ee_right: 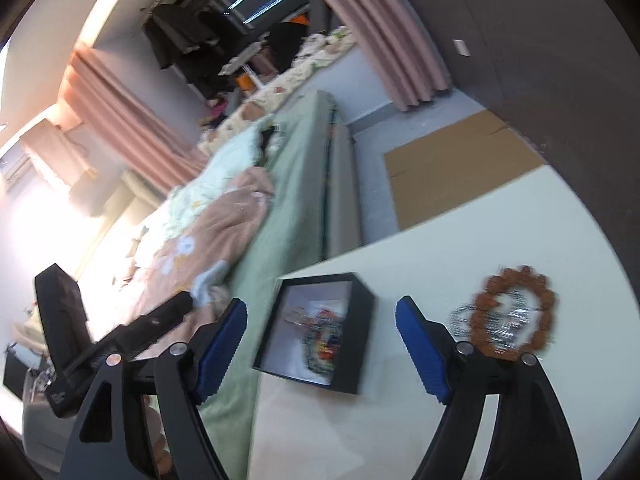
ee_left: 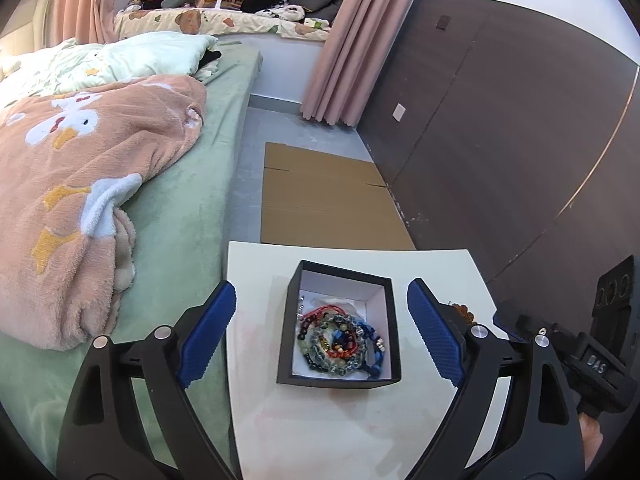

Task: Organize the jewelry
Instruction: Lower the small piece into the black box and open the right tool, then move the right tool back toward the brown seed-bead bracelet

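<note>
A black jewelry box (ee_left: 294,308) with a white lining sits on the white table (ee_left: 312,432). It holds a pile of beaded bracelets (ee_left: 340,340) in red, green, blue and dark colours. My left gripper (ee_left: 320,300) is open and empty, hovering over the box with a finger on each side. In the right wrist view the box (ee_right: 360,344) is left of centre and blurred. A brown beaded bracelet (ee_right: 514,312) lies on the table (ee_right: 400,432) over a silvery chain (ee_right: 464,318). My right gripper (ee_right: 320,316) is open and empty, with the bracelet just beyond its right finger.
A bed (ee_left: 180,220) with a green sheet and a peach blanket (ee_left: 80,208) borders the table's left edge. Flat cardboard (ee_left: 328,196) lies on the floor beyond the table. A dark wall panel (ee_left: 500,140) runs along the right. Pink curtains (ee_left: 336,40) hang at the back.
</note>
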